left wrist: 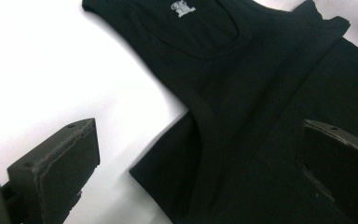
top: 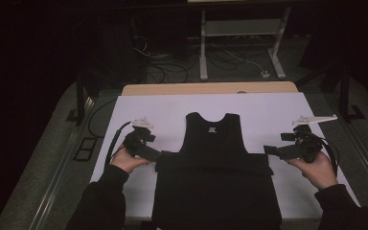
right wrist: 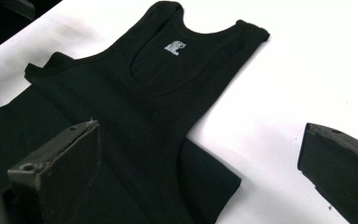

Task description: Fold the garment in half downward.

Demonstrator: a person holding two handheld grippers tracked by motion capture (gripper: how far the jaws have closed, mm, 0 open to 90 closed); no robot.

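On the desk (top: 139, 108), a black tank top (top: 214, 143) is lying flat on the white cover, neck toward 12 o'clock and hem toward 6 o'clock, so its long axis is running from 12 to 6. A fold is crossing it from 9 to 3 o'clock at the level of the armholes, with the folded band sticking out a little past the body on each side.

The left hand-held gripper (top: 154, 154) is sitting at 9 o'clock of the top, its tips just touching or just short of the band's left corner; I cannot tell which. In the left gripper view its jaws are standing wide apart, one over the white cover and one over the black cloth, with the corner (left wrist: 142, 170) lying between them and nothing pinched.

The right hand-held gripper (top: 270, 150) is waiting at 3 o'clock, just beside the band's right end. In the right gripper view its jaws are also spread, one above the cloth, one above the bare cover, and the right corner (right wrist: 230, 179) is lying in the gap, unheld.

Both grippers are standing about equally near their own corners, so the coming move is likely turning on each one sliding inward along the 9-to-3 line until cloth is sitting between the pads, then closing.
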